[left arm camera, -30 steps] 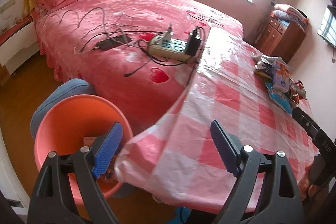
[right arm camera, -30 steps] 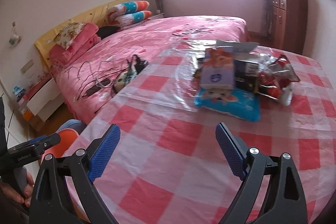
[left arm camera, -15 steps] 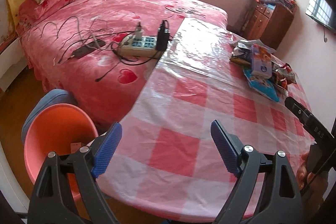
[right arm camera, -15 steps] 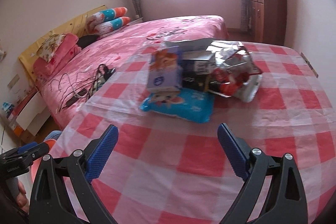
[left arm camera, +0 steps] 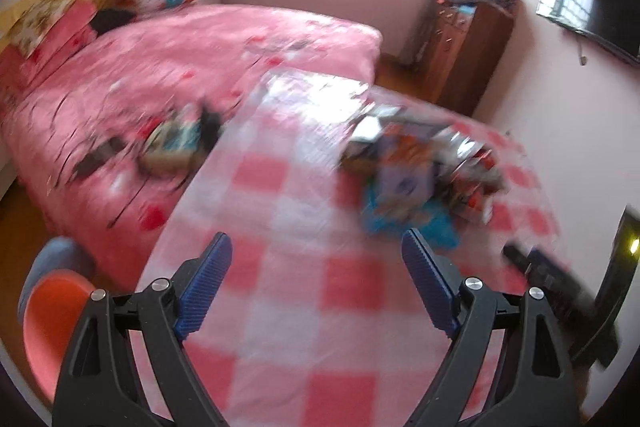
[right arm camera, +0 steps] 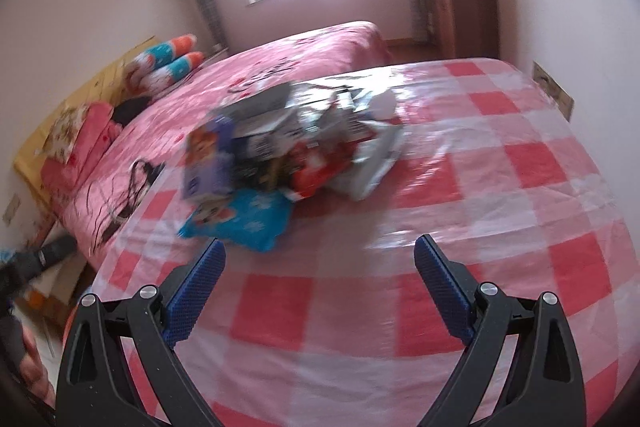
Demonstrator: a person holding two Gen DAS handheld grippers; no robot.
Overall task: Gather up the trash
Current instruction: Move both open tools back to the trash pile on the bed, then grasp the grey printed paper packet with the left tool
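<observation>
A pile of trash (right arm camera: 288, 155) lies on the red-and-white checked table (right arm camera: 500, 207): a blue snack bag (right arm camera: 244, 219), a purple box (right arm camera: 206, 163), red wrappers and a crumpled white bag. The pile also shows in the left wrist view (left arm camera: 416, 171), blurred. My left gripper (left arm camera: 316, 279) is open and empty above the table's near part. My right gripper (right arm camera: 318, 287) is open and empty, just short of the blue bag. An orange bin (left arm camera: 52, 323) stands on the floor at the left of the table.
A pink bed (left arm camera: 192, 67) runs along the table's left side, with a power strip and cables (left arm camera: 172, 143) on it. A wooden cabinet (left arm camera: 464, 47) stands at the back right. The other gripper (left arm camera: 560, 279) shows at the right edge of the left wrist view.
Both grippers have moved forward over the table toward the trash pile, which now looks closer. The left view has swung right, away from the orange bin. Both grippers stay open.
</observation>
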